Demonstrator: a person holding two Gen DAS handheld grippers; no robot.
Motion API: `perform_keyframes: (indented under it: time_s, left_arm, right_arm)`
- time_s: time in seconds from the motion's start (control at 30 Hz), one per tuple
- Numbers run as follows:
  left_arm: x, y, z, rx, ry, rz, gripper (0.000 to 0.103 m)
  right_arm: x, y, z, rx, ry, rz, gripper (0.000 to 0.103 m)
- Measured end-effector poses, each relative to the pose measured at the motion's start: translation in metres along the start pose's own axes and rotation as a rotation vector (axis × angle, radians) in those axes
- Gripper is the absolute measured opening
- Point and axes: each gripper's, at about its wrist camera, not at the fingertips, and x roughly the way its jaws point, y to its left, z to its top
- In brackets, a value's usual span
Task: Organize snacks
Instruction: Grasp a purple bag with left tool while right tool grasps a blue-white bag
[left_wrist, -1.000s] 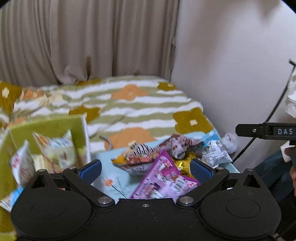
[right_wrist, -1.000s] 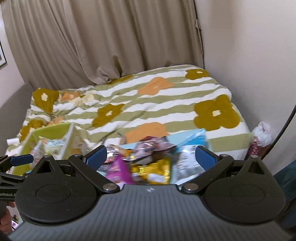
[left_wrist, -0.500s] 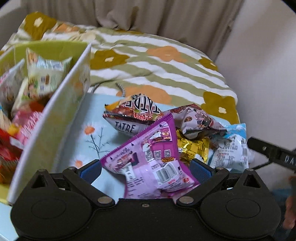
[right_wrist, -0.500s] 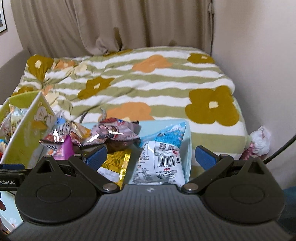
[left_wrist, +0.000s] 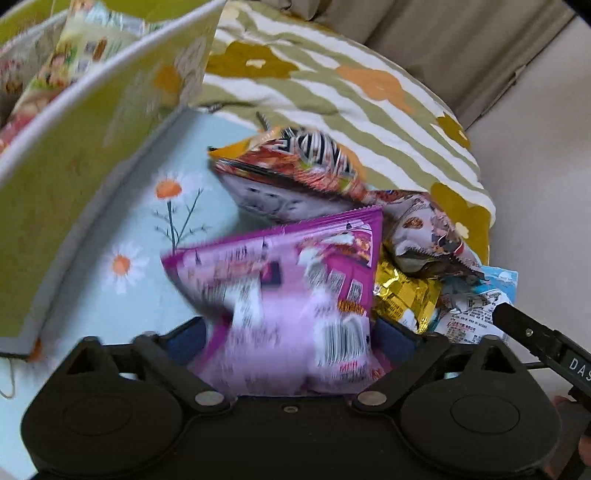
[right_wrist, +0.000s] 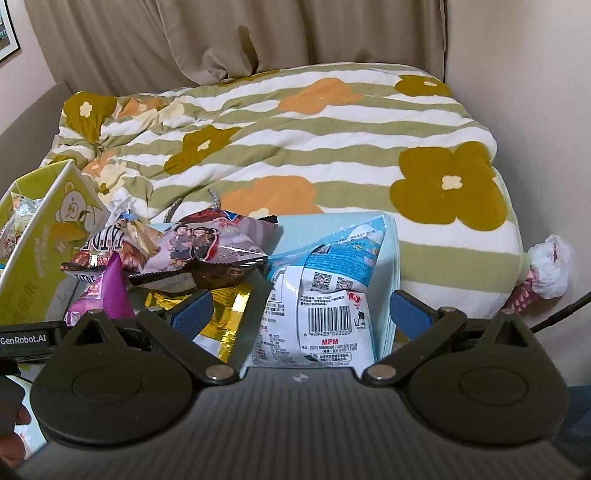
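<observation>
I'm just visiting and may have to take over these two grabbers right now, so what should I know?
Left gripper: jaws have just been closing around the purple bag; no grip visible yet.
Right gripper: open, over the blue-white bag.
Green box at left already holds some snacks.
Left to box: purple, blue-white, gold, zebra-striped and cartoon bags.

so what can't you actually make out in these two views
- Left wrist view: the purple packet is motion-blurred, so its print is unreadable. The left tool has just been closing around it, but the blur hides whether its pads press.
- Left wrist view: the green box is cut off by the frame edge, its contents only partly seen.
- Right wrist view: the gold packet is mostly covered by other packets and the right tool.
</observation>
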Motion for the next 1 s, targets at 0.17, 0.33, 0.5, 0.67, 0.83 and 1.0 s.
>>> perform_keyframes:
  time_s: [0.17,0.33,0.5,0.67,0.83,1.0]
  left_arm:
    - [-0.001,0.003,0.000,-0.006,0.000,-0.016,0.087]
    - [-0.005,0.002,-0.002,0.021,-0.015,-0.021,0.080]
    - [-0.011,0.003,-0.005,0.023,-0.021,-0.036,0.077]
    - [-0.020,0.001,-0.008,0.050,-0.043,-0.040,0.074]
    - [-0.026,0.002,-0.013,0.068,-0.054,-0.044,0.073]
    - [-0.038,-0.001,-0.018,0.100,-0.079,-0.056,0.073]
  right_arm:
    - [0.008,-0.002,0.000,-0.004,0.010,0.011,0.103]
    - [0.017,-0.002,0.000,-0.016,0.020,0.015,0.103]
    - [0.028,-0.003,0.001,-0.022,0.022,0.010,0.103]
    - [0.040,-0.004,0.001,-0.030,0.034,-0.005,0.103]
    - [0.052,-0.006,-0.003,-0.041,0.069,-0.003,0.087]
    - [0.041,-0.005,-0.009,-0.033,0.049,-0.016,0.079]
